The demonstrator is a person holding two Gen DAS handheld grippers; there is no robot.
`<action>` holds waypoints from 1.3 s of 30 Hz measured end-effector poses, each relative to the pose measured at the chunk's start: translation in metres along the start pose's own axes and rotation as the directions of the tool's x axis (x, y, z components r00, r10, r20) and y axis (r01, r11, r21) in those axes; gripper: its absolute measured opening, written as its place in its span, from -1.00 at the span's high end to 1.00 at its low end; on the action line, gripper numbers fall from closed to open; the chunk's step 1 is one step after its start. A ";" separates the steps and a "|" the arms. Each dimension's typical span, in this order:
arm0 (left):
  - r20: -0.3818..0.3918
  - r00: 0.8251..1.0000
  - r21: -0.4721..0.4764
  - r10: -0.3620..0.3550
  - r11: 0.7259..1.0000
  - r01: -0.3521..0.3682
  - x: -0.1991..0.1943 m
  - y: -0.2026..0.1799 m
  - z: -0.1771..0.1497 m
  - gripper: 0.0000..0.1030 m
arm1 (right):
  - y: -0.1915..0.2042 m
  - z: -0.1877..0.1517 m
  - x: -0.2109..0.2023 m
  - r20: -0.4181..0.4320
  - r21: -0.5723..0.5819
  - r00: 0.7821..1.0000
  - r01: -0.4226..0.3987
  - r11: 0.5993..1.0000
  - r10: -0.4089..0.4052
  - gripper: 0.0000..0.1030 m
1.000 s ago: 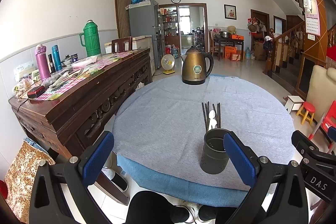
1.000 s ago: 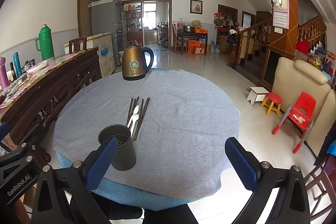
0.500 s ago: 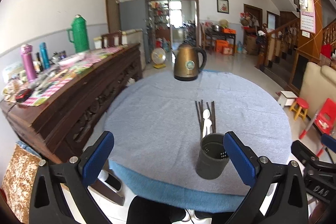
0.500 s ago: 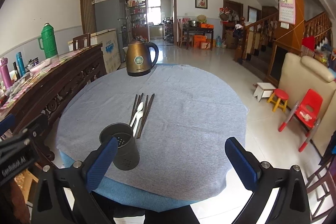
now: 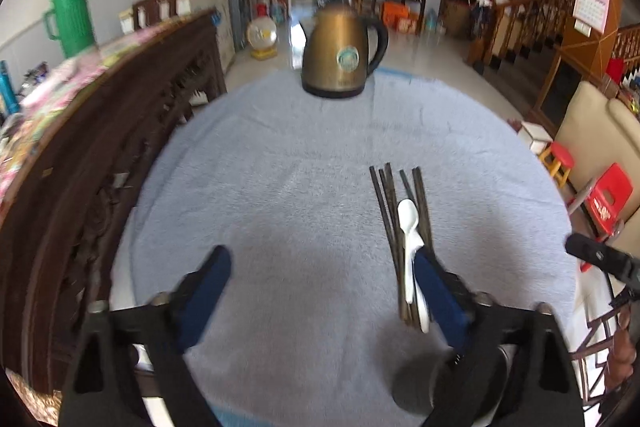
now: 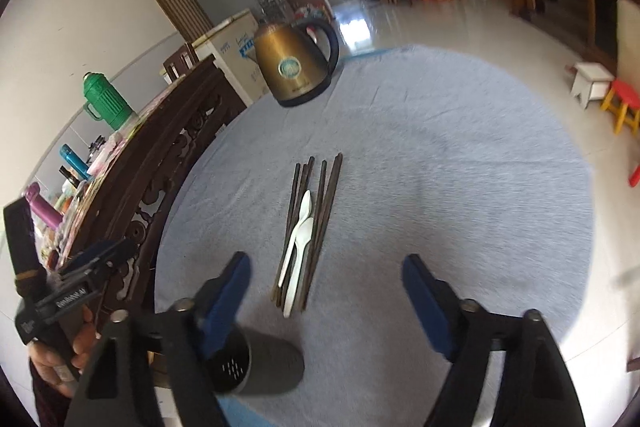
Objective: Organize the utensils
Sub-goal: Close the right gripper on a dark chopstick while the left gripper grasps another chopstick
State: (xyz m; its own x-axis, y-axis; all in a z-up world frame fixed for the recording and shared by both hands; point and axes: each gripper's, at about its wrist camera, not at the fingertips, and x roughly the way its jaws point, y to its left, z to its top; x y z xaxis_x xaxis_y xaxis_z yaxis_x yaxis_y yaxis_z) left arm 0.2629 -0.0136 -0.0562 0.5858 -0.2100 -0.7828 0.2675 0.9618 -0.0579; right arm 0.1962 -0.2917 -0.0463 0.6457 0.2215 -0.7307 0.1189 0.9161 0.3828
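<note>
We are bringing both tongs, the left gripper and the right gripper, over the dark wooden chopsticks and white plastic spoons lying beside the dark grey perforated holder cup on the grey tablecloth; their jaws have just been closing, yet are standing apart with nothing pinched. Coming in fast, we are risking knocking the cup over or scattering the bundle.
</note>
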 end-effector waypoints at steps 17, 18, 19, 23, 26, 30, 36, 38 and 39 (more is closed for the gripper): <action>-0.232 0.970 0.001 -0.078 0.997 0.081 0.165 0.000 0.044 -0.01 | 0.009 0.100 0.214 -0.253 0.073 0.959 -0.111 0.991 0.126 0.51; -0.236 0.969 0.005 -0.078 0.997 0.082 0.167 0.005 0.043 -0.01 | 0.012 0.101 0.224 -0.269 0.063 0.957 -0.097 0.993 0.110 0.53; -0.239 0.967 0.003 -0.083 0.996 0.087 0.169 0.008 0.043 -0.01 | 0.015 0.101 0.235 -0.284 0.051 0.956 -0.059 0.997 0.071 0.53; -0.243 0.963 -0.013 -0.112 0.994 0.113 0.178 0.021 0.050 -0.01 | 0.021 0.102 0.261 -0.319 0.013 0.947 0.033 0.999 -0.027 0.53; -0.249 0.958 -0.022 -0.145 0.989 0.144 0.184 0.022 0.056 -0.01 | 0.027 0.102 0.267 -0.308 -0.025 0.946 0.095 0.995 -0.098 0.57; -0.272 0.952 -0.006 -0.140 0.990 0.143 0.190 0.010 0.060 -0.01 | 0.034 0.100 0.267 -0.305 -0.119 0.939 0.130 0.984 -0.161 0.85; -0.313 0.943 -0.014 -0.114 0.993 0.116 0.221 -0.019 0.072 -0.01 | 0.013 0.095 0.255 -0.303 -0.056 0.948 0.080 0.995 -0.094 0.85; -0.320 0.943 -0.019 -0.089 0.996 0.088 0.227 -0.027 0.074 -0.01 | 0.007 0.095 0.256 -0.308 -0.029 0.949 0.058 0.998 -0.065 0.85; -0.312 0.946 -0.017 -0.083 0.996 0.082 0.228 -0.030 0.076 -0.01 | 0.005 0.095 0.258 -0.308 -0.021 0.950 0.048 0.999 -0.052 0.85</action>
State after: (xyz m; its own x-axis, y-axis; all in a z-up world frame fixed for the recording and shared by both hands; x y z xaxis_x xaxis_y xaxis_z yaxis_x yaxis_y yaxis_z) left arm 0.4467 -0.1035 -0.1855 0.2935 -0.2241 -0.9293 0.3018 0.9441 -0.1324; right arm 0.4351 -0.2619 -0.1790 0.3747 0.2656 -0.8883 0.1337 0.9326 0.3352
